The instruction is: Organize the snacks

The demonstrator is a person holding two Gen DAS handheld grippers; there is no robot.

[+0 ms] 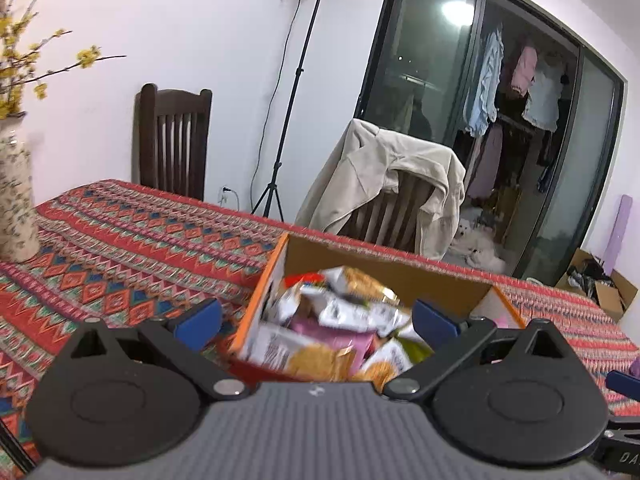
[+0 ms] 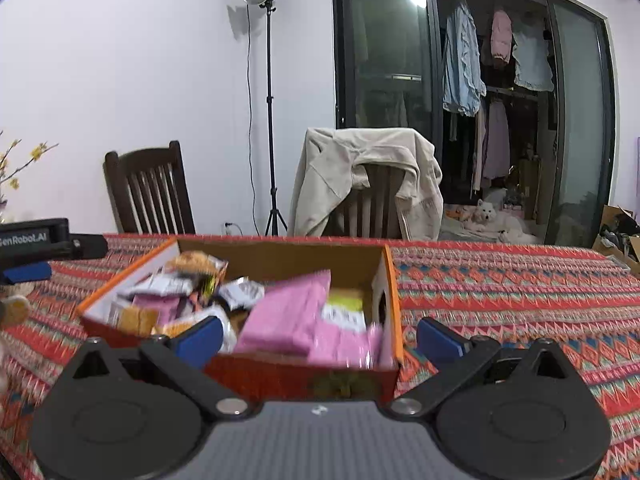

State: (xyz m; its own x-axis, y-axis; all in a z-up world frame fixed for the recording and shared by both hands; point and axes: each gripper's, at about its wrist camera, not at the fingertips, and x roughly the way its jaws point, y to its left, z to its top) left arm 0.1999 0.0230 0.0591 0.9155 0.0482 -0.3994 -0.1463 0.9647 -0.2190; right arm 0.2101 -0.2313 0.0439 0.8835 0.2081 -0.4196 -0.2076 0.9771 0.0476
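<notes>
Snacks (image 2: 280, 316) lie heaped inside the cardboard box (image 2: 394, 300) on the table (image 2: 520, 292), so its walls keep them gathered. Both tongs, left (image 1: 316, 320) and right (image 2: 320, 336), hover spread and empty just before the box, likely ready to reach in.

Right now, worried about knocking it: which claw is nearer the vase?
Left. The vase stands to the left claw's left; the right claw is farther right, facing the snack box's right half.
</notes>
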